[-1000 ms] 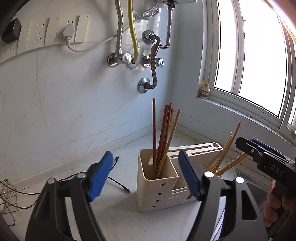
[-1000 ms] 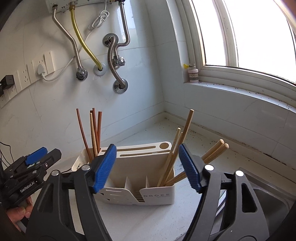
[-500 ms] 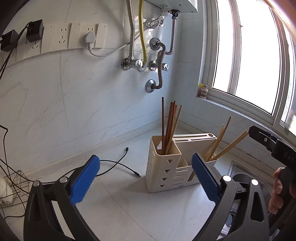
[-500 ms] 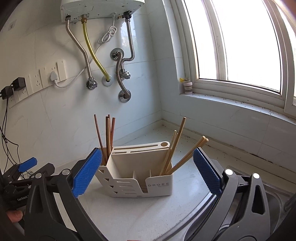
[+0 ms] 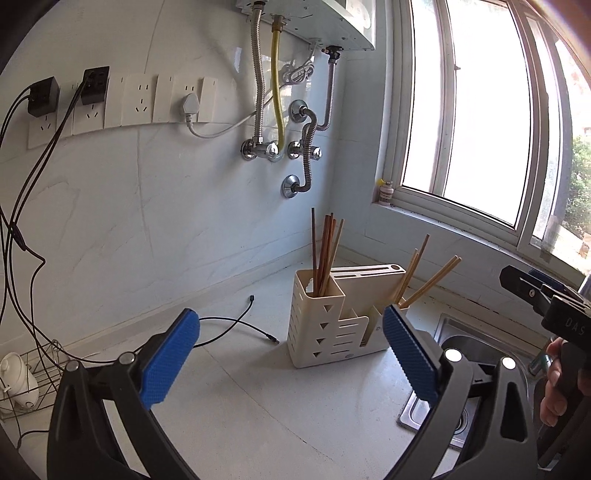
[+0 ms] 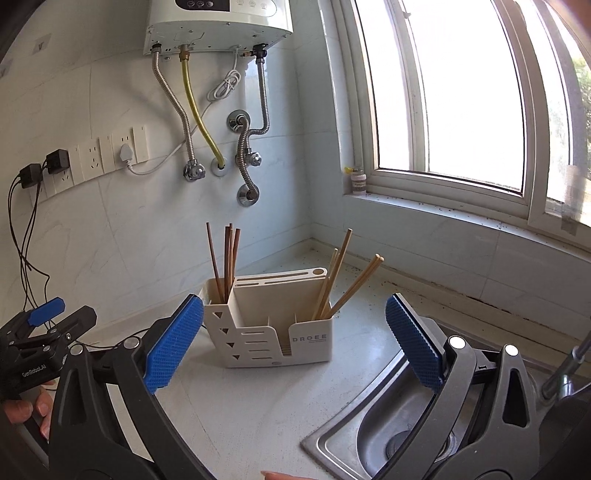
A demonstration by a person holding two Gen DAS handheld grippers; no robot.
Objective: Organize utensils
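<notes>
A cream utensil holder (image 5: 328, 325) (image 6: 273, 332) stands on the white counter in the corner. Several dark brown chopsticks (image 5: 325, 251) (image 6: 227, 258) stand in its tall left compartment. Several light wooden chopsticks (image 5: 424, 277) (image 6: 343, 280) lean in its right compartment. My left gripper (image 5: 291, 365) is open and empty, held back from the holder. My right gripper (image 6: 291, 343) is open and empty, also back from the holder and above the sink edge. Each gripper shows at the edge of the other's view.
A steel sink (image 6: 399, 424) (image 5: 461, 350) lies right of the holder. A loose black cable (image 5: 240, 325) lies on the counter to its left. A wire rack with a white cup (image 5: 18, 380) stands far left. Sockets, pipes and a water heater (image 6: 218, 22) hang on the wall.
Both grippers have pulled back and up from the holder and opened wider. The holder and chopsticks look smaller and have not moved.
</notes>
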